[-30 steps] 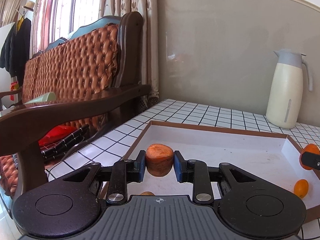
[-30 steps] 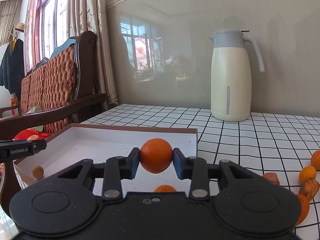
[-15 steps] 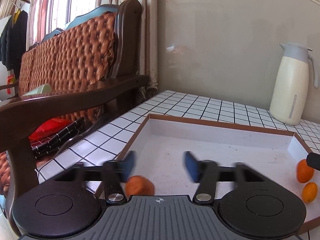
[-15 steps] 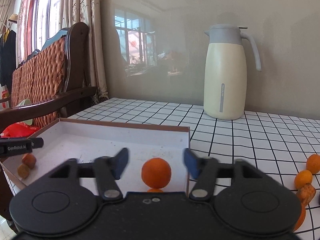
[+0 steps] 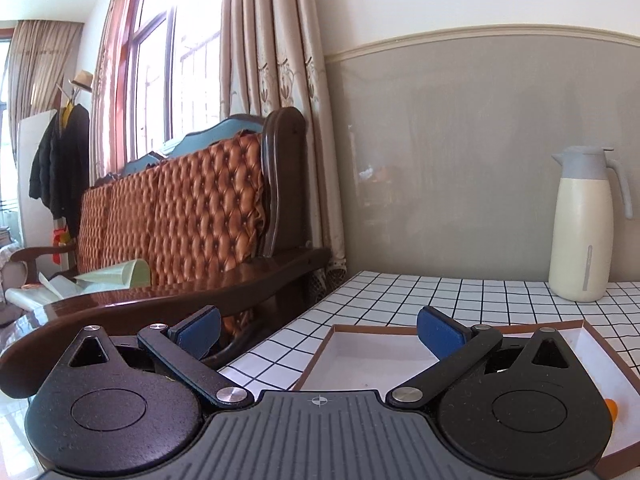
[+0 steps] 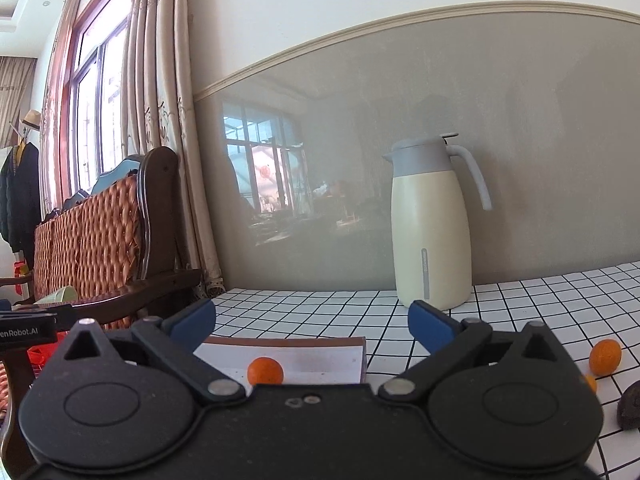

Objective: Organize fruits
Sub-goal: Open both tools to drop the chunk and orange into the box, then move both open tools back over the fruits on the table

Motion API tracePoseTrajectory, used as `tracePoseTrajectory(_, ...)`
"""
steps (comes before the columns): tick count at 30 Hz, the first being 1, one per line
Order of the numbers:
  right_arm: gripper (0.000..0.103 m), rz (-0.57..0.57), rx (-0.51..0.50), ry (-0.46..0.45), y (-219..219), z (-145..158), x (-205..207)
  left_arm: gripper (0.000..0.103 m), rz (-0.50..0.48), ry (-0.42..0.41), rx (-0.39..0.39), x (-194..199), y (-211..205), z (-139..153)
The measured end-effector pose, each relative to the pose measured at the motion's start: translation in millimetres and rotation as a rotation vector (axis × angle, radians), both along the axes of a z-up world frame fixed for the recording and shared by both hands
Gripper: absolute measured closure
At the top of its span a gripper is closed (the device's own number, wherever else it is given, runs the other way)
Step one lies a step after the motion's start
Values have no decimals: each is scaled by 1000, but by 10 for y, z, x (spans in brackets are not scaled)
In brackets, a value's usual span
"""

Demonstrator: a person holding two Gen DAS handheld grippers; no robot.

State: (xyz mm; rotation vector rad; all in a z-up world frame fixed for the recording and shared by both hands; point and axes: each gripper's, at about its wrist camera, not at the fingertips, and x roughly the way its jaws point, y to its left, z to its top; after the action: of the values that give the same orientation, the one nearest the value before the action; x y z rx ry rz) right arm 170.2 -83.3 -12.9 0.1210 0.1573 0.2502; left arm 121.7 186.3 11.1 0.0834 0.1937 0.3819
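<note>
My left gripper [image 5: 318, 332] stands wide open with nothing between its blue pads, raised over the near left corner of the white box [image 5: 360, 364] with a brown rim. A sliver of an orange [image 5: 610, 406] shows in the box at the far right. My right gripper [image 6: 312, 324] has its jaws opening, nothing between them, above the same box [image 6: 320, 362]. One orange [image 6: 265, 371] lies in the box just below that gripper. The brownish fruit is hidden behind the left gripper's body. The left gripper's tip [image 6: 28, 330] shows at the left edge.
A cream thermos jug [image 6: 430, 232] stands on the checked table [image 6: 320, 304] by the grey wall. Two oranges [image 6: 606, 356] and a dark brown fruit [image 6: 632, 406] lie on the table at right. A wooden sofa arm [image 5: 200, 292] runs along the table's left side.
Both grippers have let go of their fruit into the box, opened wide and lifted. The orange now rests in the box; the brownish fruit has dropped out of sight.
</note>
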Motion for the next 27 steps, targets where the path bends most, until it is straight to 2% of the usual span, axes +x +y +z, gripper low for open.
tracePoseTrajectory(4,6,19,14,15,-47,10,-48,0,-15,18,10,-115,-103,-3)
tracePoseTrajectory(15,6,61,-35,20,-265,24,-282,0,-110,71,-42,-475,-479,-131)
tracePoseTrajectory(22,6,25,-93,45,-482,-2,-424,0,-189,83,-50,-524,-844,-188)
tracePoseTrajectory(27,6,-27,-139,62,-682,-42,-532,0,-253,94,-24,-481,-1134,-226)
